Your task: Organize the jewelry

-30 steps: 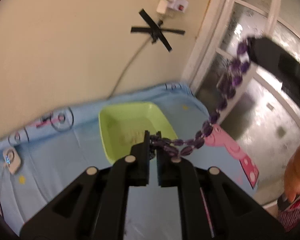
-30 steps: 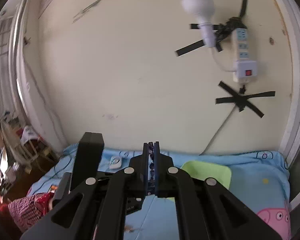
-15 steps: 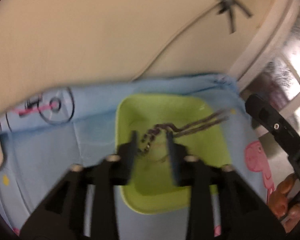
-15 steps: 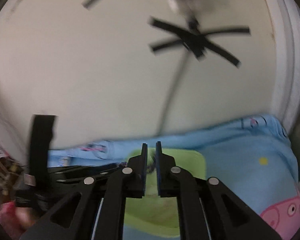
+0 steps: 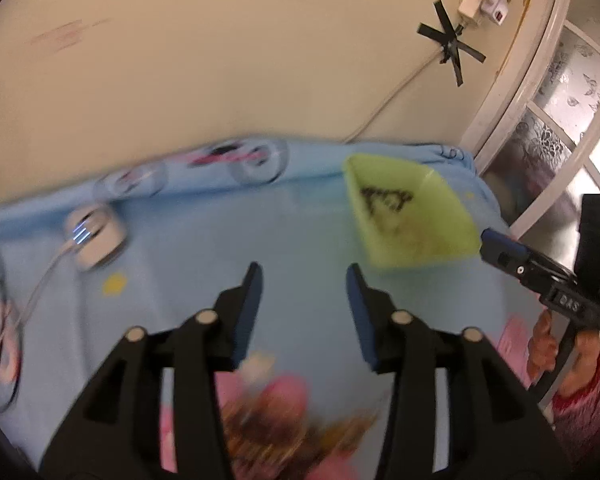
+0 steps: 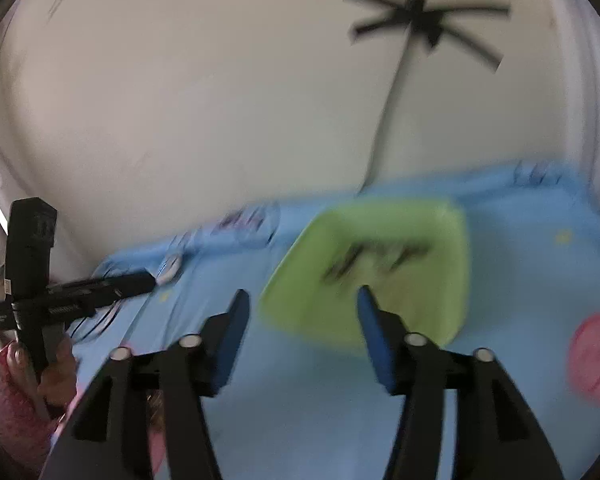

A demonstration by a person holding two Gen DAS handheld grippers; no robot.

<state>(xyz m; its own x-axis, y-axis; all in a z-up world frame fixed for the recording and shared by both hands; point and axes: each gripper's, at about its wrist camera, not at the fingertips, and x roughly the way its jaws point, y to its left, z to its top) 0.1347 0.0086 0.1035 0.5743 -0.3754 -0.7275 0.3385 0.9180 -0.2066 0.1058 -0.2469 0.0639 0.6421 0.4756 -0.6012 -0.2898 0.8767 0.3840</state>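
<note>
A purple bead necklace point(image 5: 384, 200) lies in a heap inside the light green tray point(image 5: 440, 236) on the blue cloth. The same necklace point(image 6: 364, 258) shows blurred in the tray point(image 6: 312, 308) in the right wrist view. My left gripper point(image 5: 302, 276) hangs over bare cloth to the left of the tray, its jaws opening with nothing between them. My right gripper point(image 6: 300, 296) stands at the tray's near edge, jaws opening and empty. Each gripper shows in the other's view, the right gripper point(image 5: 500, 246) beside the tray, the left gripper point(image 6: 140, 280) at the far left.
A blue cartoon-print cloth point(image 5: 188, 264) covers the surface up to a beige wall. A small white device point(image 5: 94, 236) with a cable lies at the left. Blurred pink and brown things point(image 5: 284, 408) lie near the front edge. A window frame point(image 5: 540, 92) stands right.
Both grippers were shut on the necklace, stretched in the air between them. They came down over the tray, opened and let it fall in. The left gripper then swung left.
</note>
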